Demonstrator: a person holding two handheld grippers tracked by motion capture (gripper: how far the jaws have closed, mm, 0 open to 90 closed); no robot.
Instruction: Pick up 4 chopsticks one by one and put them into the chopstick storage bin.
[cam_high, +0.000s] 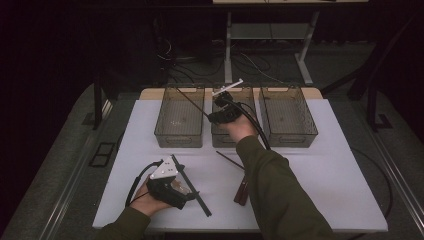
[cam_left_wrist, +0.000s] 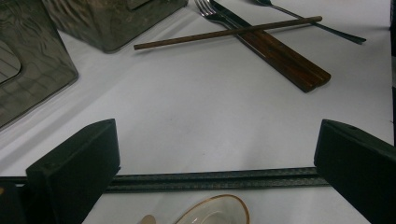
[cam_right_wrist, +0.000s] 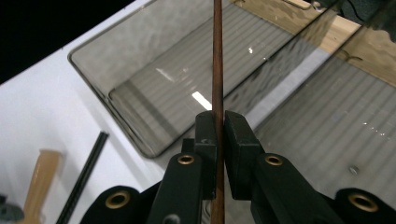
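My right gripper (cam_right_wrist: 217, 135) has its two black jaws pressed together on a thin brown chopstick (cam_right_wrist: 217, 56), which runs straight up between the pads and on past them over the clear plastic bins. In the high view that same right gripper (cam_high: 218, 106) sits at the near edge of the middle bin (cam_high: 248, 95), with the held chopstick (cam_high: 192, 102) slanting out to the left across the left bin (cam_high: 181, 116); whether its far tip touches the bin's floor I cannot tell. A third bin (cam_high: 287, 115) stands just beside the middle one on the right. My left gripper (cam_left_wrist: 217, 158) is spread wide, jaws far apart with nothing between them but bare white table (cam_left_wrist: 210, 107), and it holds nothing. In the high view the left gripper (cam_high: 192, 192) rests low at the near left of the table (cam_high: 325, 165), well apart from the bins. Ahead of its jaws in the left gripper view lie a second chopstick (cam_left_wrist: 228, 32), laid across a wooden-handled fork (cam_left_wrist: 261, 39) and a knife touching it alongside, with a slim dark utensil (cam_left_wrist: 317, 24) beyond them. Just under the left gripper's rail a small gold-rimmed dish (cam_left_wrist: 215, 212) peeks in at the bottom edge.
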